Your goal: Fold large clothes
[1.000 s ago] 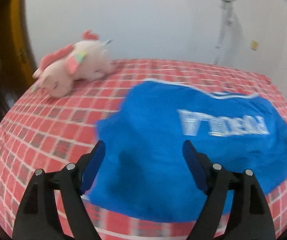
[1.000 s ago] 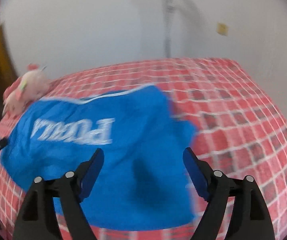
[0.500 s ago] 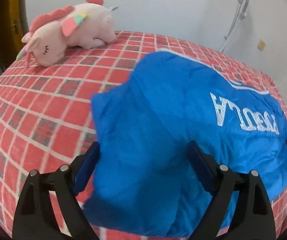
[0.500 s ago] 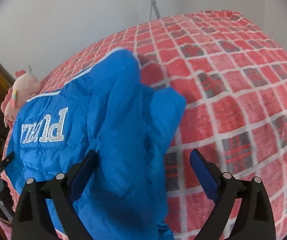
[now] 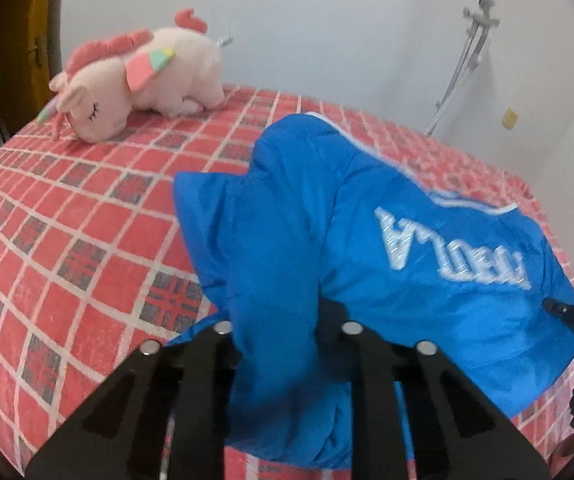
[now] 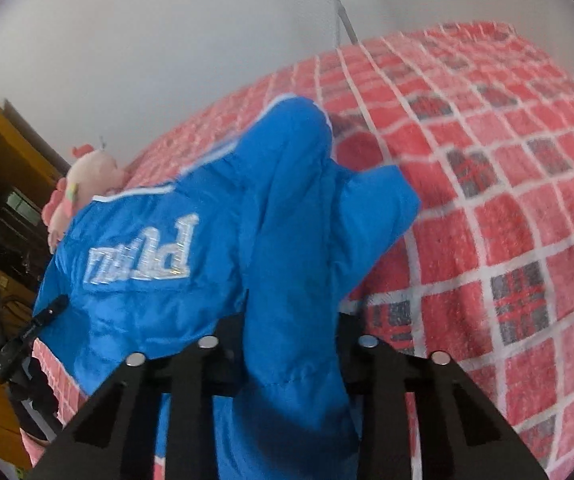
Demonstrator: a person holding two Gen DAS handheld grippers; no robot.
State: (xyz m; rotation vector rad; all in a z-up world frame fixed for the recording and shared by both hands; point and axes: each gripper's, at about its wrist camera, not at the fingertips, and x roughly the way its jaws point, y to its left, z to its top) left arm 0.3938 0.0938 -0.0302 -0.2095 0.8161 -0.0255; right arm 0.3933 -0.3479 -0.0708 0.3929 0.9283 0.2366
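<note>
Grippers clamped opposite ends of a blue jacket [image 5: 327, 216] on a bed spread with a red checked blanket [image 5: 87, 220]. The left gripper [image 5: 283, 332] had its jaws pinched shut on a bunched fold at one end of the jacket, and the right gripper [image 6: 287, 344] was likewise closed on a gathered fold at the other end [image 6: 291, 280]. The jacket lay across the blanket's near half, its white lettering [image 5: 451, 248] facing up and reading upside down from the left-wrist view, white piping along its far edge. A pink plush unicorn [image 5: 139, 80] lay on the blanket beyond the jacket, well apart from it, against a white wall [image 5: 327, 20].
</note>
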